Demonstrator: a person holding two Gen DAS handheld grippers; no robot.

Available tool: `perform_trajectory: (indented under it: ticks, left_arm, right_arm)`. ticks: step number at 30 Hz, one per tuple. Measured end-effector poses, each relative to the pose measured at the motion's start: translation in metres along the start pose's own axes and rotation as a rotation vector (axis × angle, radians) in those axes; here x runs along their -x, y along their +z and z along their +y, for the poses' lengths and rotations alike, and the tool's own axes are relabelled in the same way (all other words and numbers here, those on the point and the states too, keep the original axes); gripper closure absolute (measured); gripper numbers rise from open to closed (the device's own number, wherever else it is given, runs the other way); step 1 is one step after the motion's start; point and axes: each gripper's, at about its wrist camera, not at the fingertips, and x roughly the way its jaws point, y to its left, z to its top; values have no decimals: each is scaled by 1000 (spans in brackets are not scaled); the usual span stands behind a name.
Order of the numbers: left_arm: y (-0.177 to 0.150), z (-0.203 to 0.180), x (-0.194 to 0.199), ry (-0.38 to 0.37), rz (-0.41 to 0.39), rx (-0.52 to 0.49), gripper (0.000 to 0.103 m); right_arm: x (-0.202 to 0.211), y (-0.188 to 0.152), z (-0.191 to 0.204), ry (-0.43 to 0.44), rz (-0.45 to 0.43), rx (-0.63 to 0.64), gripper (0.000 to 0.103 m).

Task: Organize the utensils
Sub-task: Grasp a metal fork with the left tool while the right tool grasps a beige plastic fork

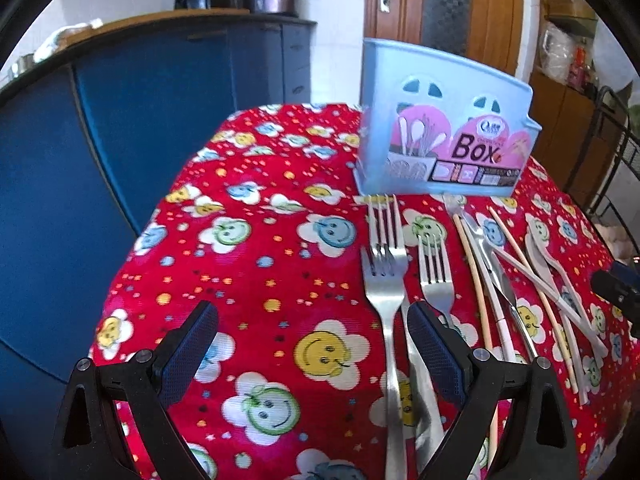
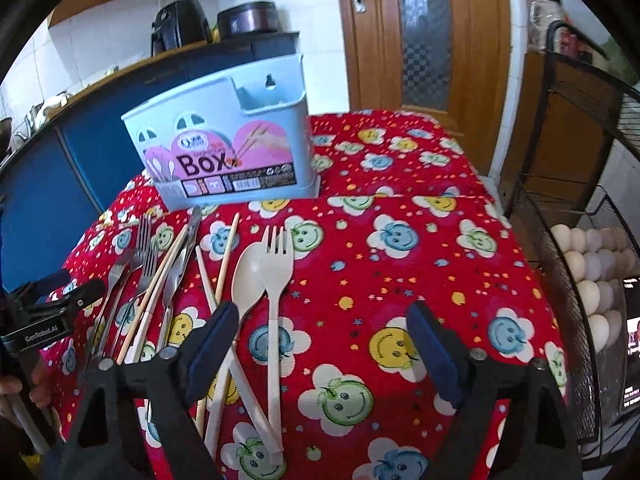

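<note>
Lying beside the right gripper (image 2: 320,344), jaws spread and empty: plastic fork (image 2: 276,280); left gripper (image 1: 312,344) jaws likewise.

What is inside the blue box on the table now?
In the right wrist view, the end compartment of the blue box is open at the top and no utensil stands up out of it. The front wall hides its bottom and the other compartments, so small items cannot be excluded.
</note>
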Motion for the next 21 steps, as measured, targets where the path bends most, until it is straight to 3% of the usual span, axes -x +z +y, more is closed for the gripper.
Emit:
perform_trajectory:
  ticks: [3, 11, 16, 21]
  left_arm:
    - [4, -4, -9, -36, 27, -6, 12]
    - [14, -10, -28, -114, 87, -10, 36]
    - [17, -10, -32, -133, 99, -15, 39]
    - [21, -3, -37, -155, 115, 23, 39]
  right_arm:
    - [-7, 5, 0, 18, 32, 4, 24]
    - [-32, 15, 1, 60, 131, 17, 40]
    - [-41, 20, 10, 29, 158, 81, 56]
    - [-50, 25, 13, 8, 181, 118, 64]
